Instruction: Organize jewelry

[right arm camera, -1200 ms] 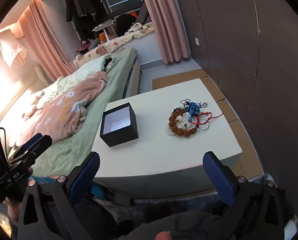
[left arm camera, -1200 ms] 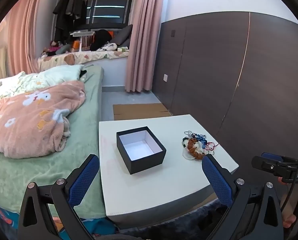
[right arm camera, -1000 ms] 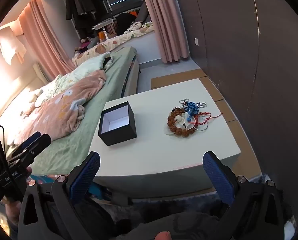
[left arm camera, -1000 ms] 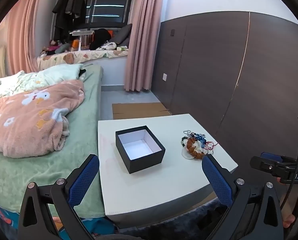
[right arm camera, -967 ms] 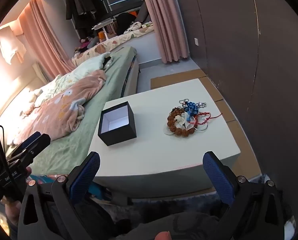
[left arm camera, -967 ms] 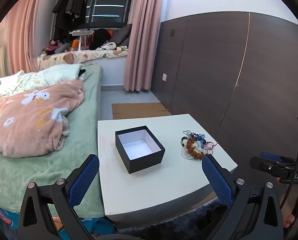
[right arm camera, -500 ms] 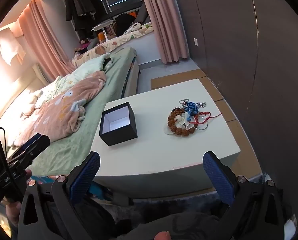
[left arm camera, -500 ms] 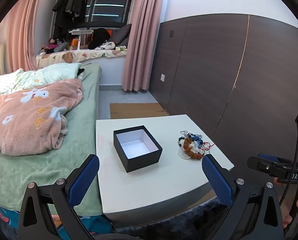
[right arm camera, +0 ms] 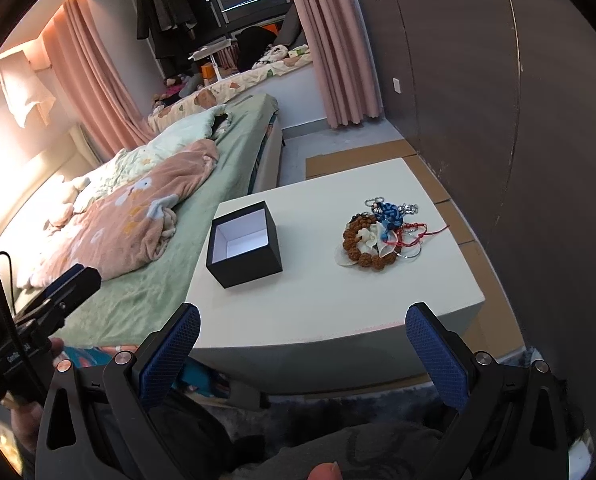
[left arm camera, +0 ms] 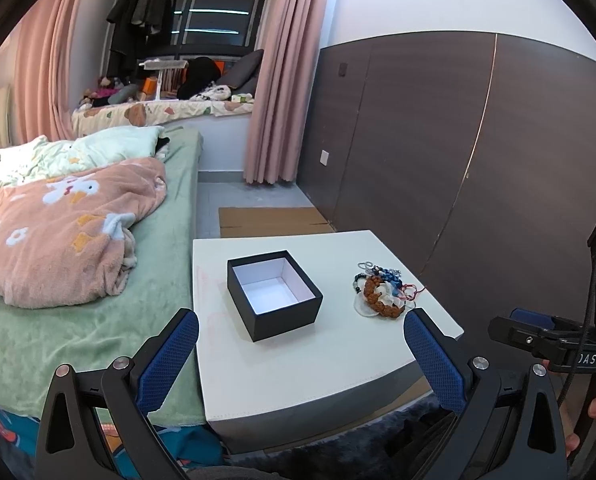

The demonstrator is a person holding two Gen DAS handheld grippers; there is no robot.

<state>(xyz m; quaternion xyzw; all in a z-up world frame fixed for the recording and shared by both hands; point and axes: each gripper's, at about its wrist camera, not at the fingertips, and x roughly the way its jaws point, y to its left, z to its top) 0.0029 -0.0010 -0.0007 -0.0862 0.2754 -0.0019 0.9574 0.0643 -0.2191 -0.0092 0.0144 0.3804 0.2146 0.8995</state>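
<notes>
An open black box (left arm camera: 274, 294) (right arm camera: 244, 244) with a white inside stands on the white table (left arm camera: 298, 360) (right arm camera: 337, 304), left of middle. To its right lies a heap of jewelry (left arm camera: 383, 290) (right arm camera: 381, 236): a brown bead bracelet, a blue knotted piece, red cord and thin silver rings. My left gripper (left arm camera: 301, 344) hangs open in front of the table's near edge, holding nothing. My right gripper (right arm camera: 302, 340) is open too, short of the near edge, nothing between its blue pads.
A bed (left arm camera: 78, 260) with a pink flowered blanket runs along the table's left side. A dark wood wall panel (left arm camera: 457, 160) stands at the right. Flat cardboard (left arm camera: 270, 220) lies on the floor behind the table. A dark rug (right arm camera: 337, 412) is below.
Both views have shifted only slightly; the left gripper has drifted a little left and back. The box and the jewelry heap have not moved, and both grippers stay open.
</notes>
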